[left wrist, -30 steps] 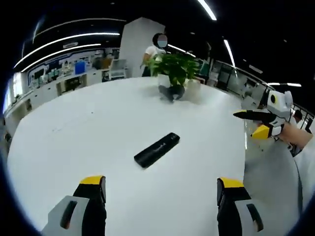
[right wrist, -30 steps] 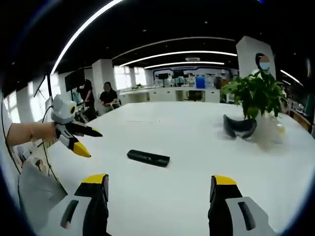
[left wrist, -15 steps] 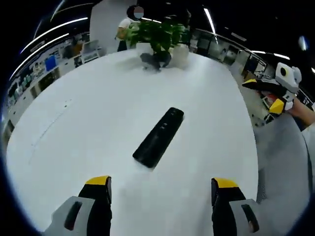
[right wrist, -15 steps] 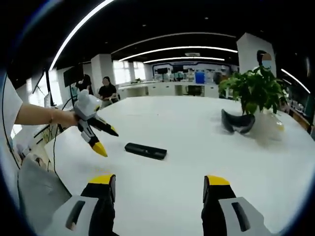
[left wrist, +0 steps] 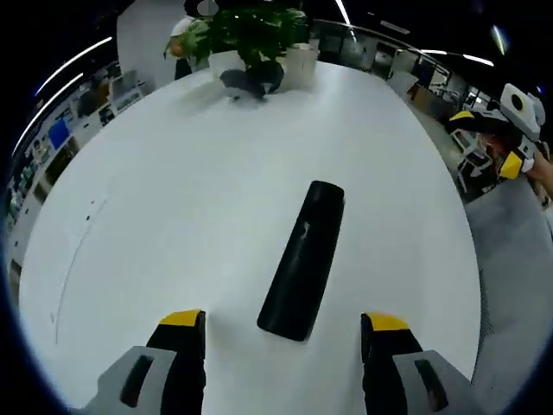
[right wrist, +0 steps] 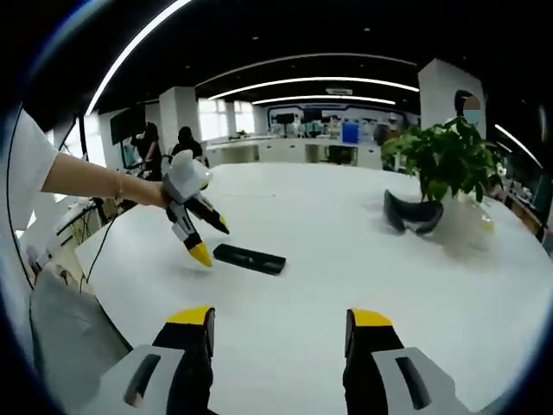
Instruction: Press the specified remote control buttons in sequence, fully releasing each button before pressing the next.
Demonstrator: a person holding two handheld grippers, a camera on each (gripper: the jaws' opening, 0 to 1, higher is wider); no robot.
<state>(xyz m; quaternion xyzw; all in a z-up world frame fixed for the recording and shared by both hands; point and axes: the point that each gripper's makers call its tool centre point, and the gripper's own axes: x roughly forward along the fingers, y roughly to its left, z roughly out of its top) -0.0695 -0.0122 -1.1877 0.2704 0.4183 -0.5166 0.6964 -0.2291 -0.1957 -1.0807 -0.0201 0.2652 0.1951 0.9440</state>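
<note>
A black remote control [left wrist: 304, 259] lies flat on the white table [left wrist: 173, 199], just ahead of my left gripper [left wrist: 281, 333], whose jaws stand open on either side of its near end without touching it. In the right gripper view the same remote control [right wrist: 250, 258] lies at centre left, and the left gripper [right wrist: 207, 239] hovers open just left of and above it, held by a hand. My right gripper [right wrist: 278, 322] is open over bare table with nothing between its jaws. It also appears at the far right of the left gripper view as the right gripper [left wrist: 492, 143], open.
A potted green plant [right wrist: 445, 160] and a dark headset-like object [right wrist: 413, 213] stand at the table's far side. The table edge [left wrist: 471, 251] runs close on the right. People sit in the office background [right wrist: 183, 143].
The left gripper has moved forward and down over the remote, which now lies between its jaws' line. The right gripper has stayed roughly in place.
</note>
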